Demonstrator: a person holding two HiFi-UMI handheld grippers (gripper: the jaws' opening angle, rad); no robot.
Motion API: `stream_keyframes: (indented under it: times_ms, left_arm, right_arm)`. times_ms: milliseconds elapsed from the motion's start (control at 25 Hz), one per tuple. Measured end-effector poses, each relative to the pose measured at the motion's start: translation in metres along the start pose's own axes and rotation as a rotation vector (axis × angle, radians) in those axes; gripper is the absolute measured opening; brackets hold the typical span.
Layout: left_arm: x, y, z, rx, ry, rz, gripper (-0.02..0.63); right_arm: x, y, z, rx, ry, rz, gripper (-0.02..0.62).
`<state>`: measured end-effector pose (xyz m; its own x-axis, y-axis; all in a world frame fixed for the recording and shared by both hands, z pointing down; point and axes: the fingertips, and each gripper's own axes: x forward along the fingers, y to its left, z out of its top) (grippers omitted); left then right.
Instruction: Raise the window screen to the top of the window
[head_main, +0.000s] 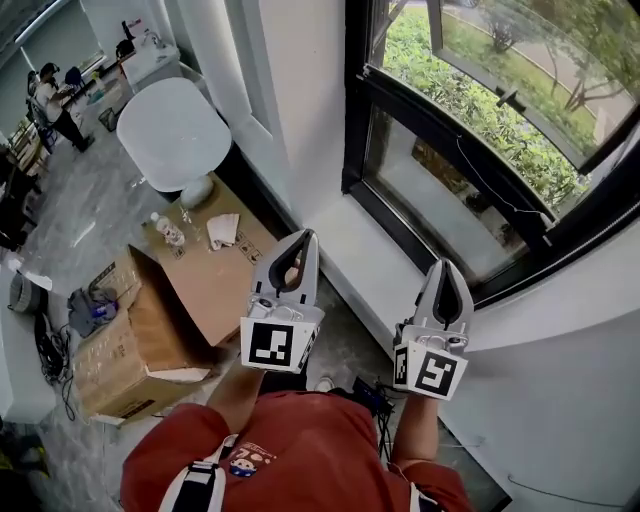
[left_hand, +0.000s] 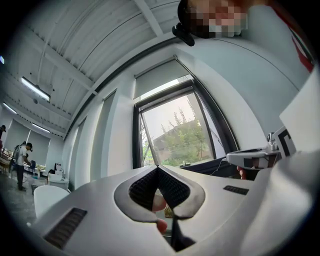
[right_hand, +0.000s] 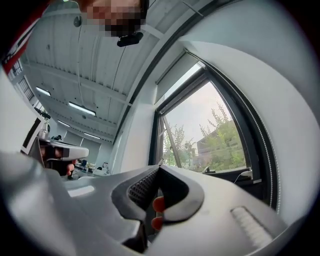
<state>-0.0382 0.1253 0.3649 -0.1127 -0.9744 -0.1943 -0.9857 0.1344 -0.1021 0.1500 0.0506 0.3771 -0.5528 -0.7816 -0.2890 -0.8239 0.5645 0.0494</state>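
The black-framed window (head_main: 470, 150) fills the upper right of the head view, with green bushes outside. A pale grey screen (left_hand: 159, 76) covers only the top strip of the window; it shows again in the right gripper view (right_hand: 179, 75). My left gripper (head_main: 304, 238) is shut and empty, held in the air before the white ledge (head_main: 365, 250), apart from the window. My right gripper (head_main: 446, 266) is also shut and empty, close to the lower frame. In each gripper view the jaws meet: left gripper (left_hand: 157, 168), right gripper (right_hand: 160, 168).
An open cardboard box (head_main: 150, 320) with a small bottle (head_main: 168, 230) stands on the floor at the left. Behind it is a round white table (head_main: 175, 125). A thin cable (head_main: 490, 190) hangs across the lower pane. People stand far off at the upper left (head_main: 50, 100).
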Motion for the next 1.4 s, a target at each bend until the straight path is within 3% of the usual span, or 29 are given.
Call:
stream_keyframes:
  times_ms: [400, 640, 1000, 1400]
  left_arm:
    - [0.092, -0.002, -0.029, -0.064, -0.041, -0.144, 0.005]
    - [0.177, 0.015, -0.059, -0.122, -0.016, -0.225, 0.005]
    - [0.294, 0.034, -0.1, -0.146, 0.009, -0.339, 0.005]
    - [0.365, 0.011, -0.105, -0.162, -0.009, -0.507, 0.005]
  right_arm:
    - [0.044, -0.031, -0.02, -0.095, -0.003, -0.135, 0.009]
    - [0.111, -0.042, -0.043, -0.149, 0.035, -0.217, 0.009]
    - [0.2, -0.062, -0.078, -0.198, 0.085, -0.338, 0.009]
    - [0.228, -0.093, -0.082, -0.253, 0.129, -0.496, 0.009]
